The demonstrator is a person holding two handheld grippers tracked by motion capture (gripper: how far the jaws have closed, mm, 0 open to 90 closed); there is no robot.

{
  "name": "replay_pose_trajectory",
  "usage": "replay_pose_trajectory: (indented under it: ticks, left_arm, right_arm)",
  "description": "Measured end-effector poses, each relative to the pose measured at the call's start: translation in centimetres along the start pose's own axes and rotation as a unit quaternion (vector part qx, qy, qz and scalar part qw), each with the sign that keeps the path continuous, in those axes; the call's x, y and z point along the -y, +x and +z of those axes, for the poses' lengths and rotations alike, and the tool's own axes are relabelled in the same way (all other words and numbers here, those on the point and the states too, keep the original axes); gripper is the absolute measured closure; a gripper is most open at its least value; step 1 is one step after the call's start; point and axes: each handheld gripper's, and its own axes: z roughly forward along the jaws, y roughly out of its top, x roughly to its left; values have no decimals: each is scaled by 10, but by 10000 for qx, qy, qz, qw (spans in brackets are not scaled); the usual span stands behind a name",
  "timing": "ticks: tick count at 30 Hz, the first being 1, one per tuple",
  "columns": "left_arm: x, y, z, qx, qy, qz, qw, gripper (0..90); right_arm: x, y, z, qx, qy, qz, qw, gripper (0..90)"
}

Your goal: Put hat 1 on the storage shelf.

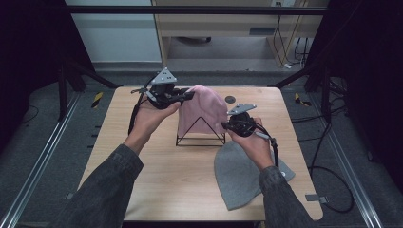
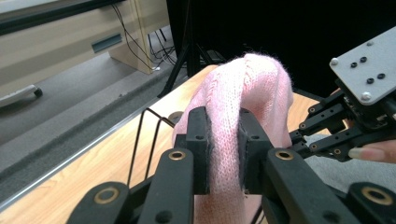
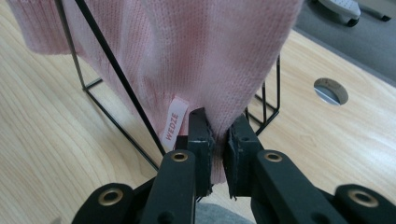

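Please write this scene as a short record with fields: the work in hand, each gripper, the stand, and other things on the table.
work: pink knit hat is being draped over a black wire stand
left gripper: jaws shut on pink knit hat, on a thick fold of it
right gripper: jaws shut on pink knit hat, at its edge beside a small label
stand: triangular frame, upright on the wooden table
other: grey knit hat lies flat near the right forearm
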Motion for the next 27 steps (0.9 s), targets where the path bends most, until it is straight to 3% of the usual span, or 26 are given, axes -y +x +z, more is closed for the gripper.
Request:
replay_pose_trajectory:
  ticks: [8, 21, 27]
  left_arm:
    - [8, -6, 3, 72, 129, 58, 9999, 782]
    - [24, -9, 9, 200, 241, -27, 9995, 782]
    - [35, -10, 13, 231, 326, -156, 9991, 783]
  right_arm:
    - [9, -1, 5, -113, 99, 136, 9998, 823]
    - [19, 5, 17, -219, 363, 112, 9990, 804]
    - [23, 4, 15, -215, 451, 137, 9987, 674]
